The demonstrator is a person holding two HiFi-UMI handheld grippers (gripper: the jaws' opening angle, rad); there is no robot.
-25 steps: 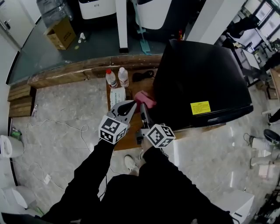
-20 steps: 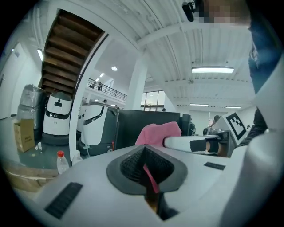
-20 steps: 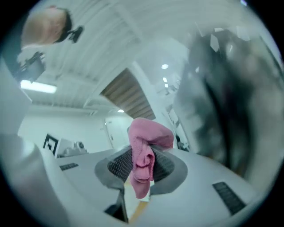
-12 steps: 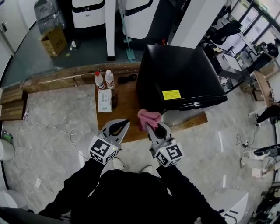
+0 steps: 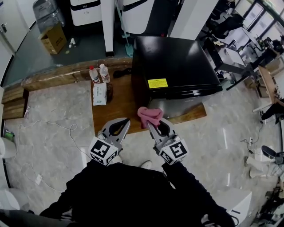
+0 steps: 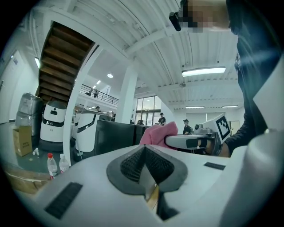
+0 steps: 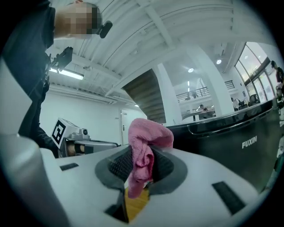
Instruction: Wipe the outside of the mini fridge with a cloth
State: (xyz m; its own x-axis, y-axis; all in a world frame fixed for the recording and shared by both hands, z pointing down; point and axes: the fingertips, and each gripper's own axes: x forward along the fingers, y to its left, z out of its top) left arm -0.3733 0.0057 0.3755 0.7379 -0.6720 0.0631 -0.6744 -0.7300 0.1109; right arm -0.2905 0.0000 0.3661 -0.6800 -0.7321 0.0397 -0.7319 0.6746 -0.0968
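The black mini fridge stands on a low wooden platform and bears a yellow label. My right gripper is shut on a pink cloth, held just in front of the fridge's near left corner and apart from it. In the right gripper view the cloth bunches out between the pads, with the fridge to the right. My left gripper is shut and empty, beside the right one over the platform's front edge. The left gripper view shows the cloth and the fridge beyond.
Two water bottles and a pack of wipes sit on the platform left of the fridge. A cardboard box and white machines stand behind. Cables trail over the marble floor at left. Office furniture crowds the right side.
Both grippers have drawn back from the fridge's left side to the platform's front edge. The pink cloth stays in the right gripper; the left stays shut and empty.
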